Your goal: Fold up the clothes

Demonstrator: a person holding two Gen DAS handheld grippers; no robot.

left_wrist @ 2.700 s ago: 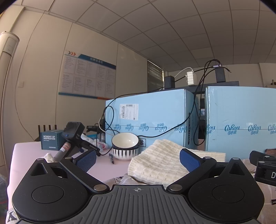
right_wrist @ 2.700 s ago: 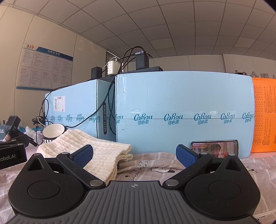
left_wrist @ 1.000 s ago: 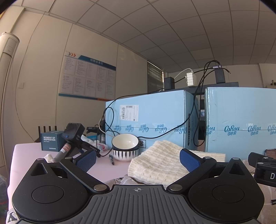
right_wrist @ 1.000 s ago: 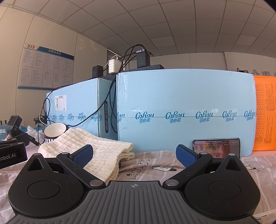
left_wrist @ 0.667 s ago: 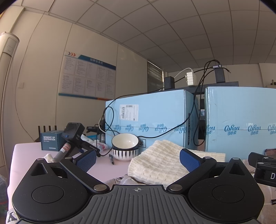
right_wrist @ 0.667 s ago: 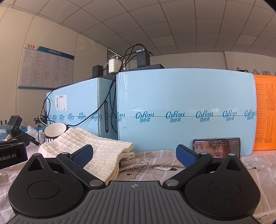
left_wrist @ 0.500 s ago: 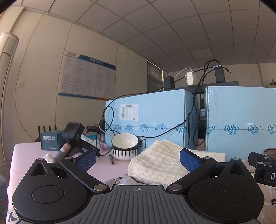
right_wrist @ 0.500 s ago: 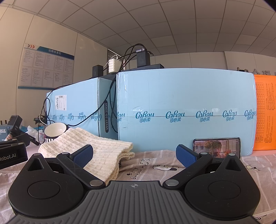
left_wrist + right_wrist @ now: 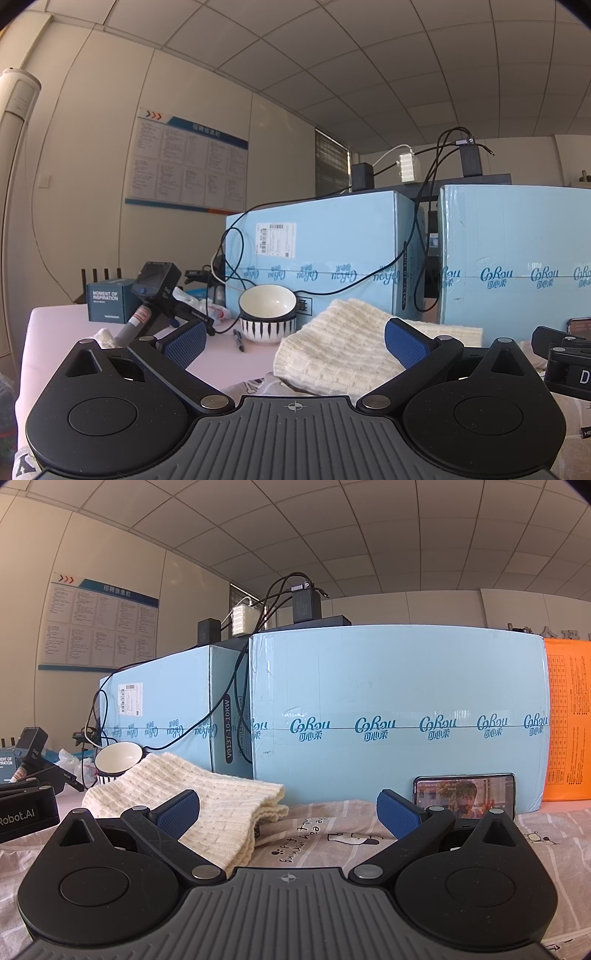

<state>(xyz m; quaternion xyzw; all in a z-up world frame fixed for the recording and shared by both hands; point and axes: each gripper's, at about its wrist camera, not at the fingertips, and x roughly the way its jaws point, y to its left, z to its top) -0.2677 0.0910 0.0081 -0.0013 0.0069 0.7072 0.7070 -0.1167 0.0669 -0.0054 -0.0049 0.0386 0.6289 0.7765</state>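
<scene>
The left tool and the right tool both sit low over the worktop with their blue-padded fingers spread wide apart and nothing between them. A cream knitted garment, roughly folded, lies on a pale printed cloth just ahead of both tools, its far edge close to two light blue cartons that stand at the back. A striped bowl sits beside the knit on the left, and a phone with a lit screen leans against the right-hand carton.
</scene>
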